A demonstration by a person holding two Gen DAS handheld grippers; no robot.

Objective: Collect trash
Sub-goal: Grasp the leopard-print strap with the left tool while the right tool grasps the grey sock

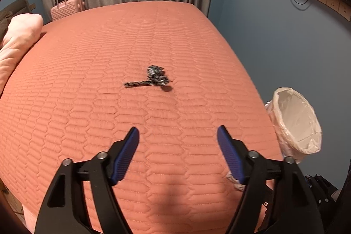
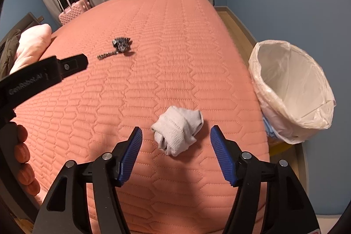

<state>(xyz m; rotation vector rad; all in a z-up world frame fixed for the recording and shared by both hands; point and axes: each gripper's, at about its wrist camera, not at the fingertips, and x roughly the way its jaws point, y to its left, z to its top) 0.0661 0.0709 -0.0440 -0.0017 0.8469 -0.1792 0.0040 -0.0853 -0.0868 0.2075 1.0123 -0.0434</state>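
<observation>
A dark speckled crumpled scrap (image 1: 153, 77) lies mid-bed on the salmon quilted bedspread (image 1: 87, 102); it also shows in the right wrist view (image 2: 120, 45). A balled white sock-like wad (image 2: 177, 133) lies near the bed's front right, just ahead of my right gripper (image 2: 176, 132), which is open and empty with the wad between its fingertips' line. My left gripper (image 1: 178, 132) is open and empty, well short of the dark scrap. A sliver of the white wad (image 1: 235, 183) shows behind its right finger. A white-lined trash bin (image 2: 294, 89) stands beside the bed's right edge, also in the left wrist view (image 1: 296, 120).
A pink pillow (image 1: 19, 41) lies at the bed's left. A pink suitcase (image 1: 65, 6) with a black case on it stands by the grey curtains. The left tool's body (image 2: 43, 74) crosses the right view. Blue wall and wooden floor (image 2: 237, 23) are on the right.
</observation>
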